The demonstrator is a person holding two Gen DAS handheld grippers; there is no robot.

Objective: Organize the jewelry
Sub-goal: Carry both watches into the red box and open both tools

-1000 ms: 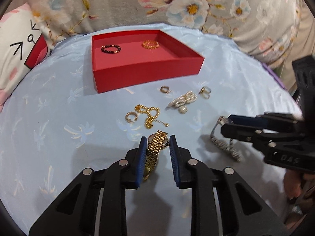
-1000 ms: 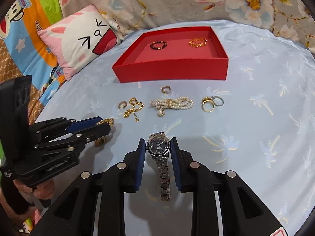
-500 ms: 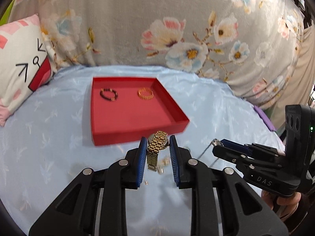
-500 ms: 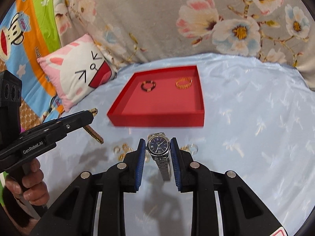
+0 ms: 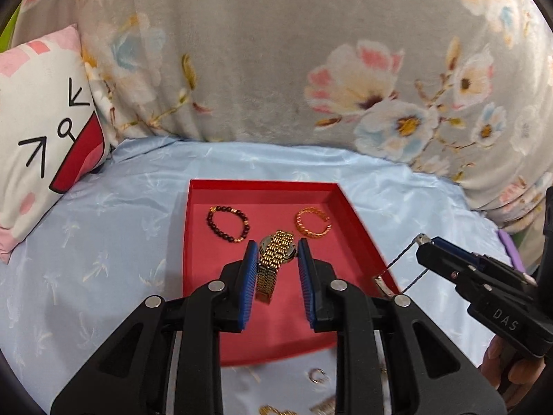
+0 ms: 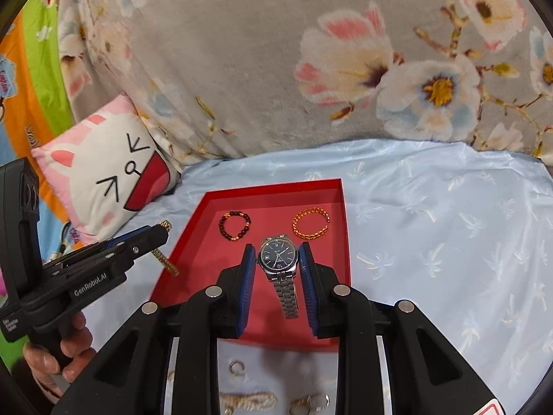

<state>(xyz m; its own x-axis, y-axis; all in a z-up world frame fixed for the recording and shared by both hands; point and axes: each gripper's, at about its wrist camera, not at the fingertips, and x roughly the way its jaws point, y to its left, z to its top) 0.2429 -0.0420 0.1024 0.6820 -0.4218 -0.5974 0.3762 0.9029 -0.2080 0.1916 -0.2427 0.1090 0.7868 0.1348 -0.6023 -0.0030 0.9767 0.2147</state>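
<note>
"DAS" is printed in white on the right gripper (image 5: 423, 242); "GenRobot.AI" on the left gripper (image 6: 165, 227); the silver watch (image 6: 278, 258) dial shows an upside-down "12"

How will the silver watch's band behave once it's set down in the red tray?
Probably floppy: the silver watch is pinched at its case by the right claw, and the link band hangs limp. It'll likely fold or pile on the red tray. Metal links may slide.

Even, bright light (fisheye-bent edges, dark corners), slight blur.
</note>
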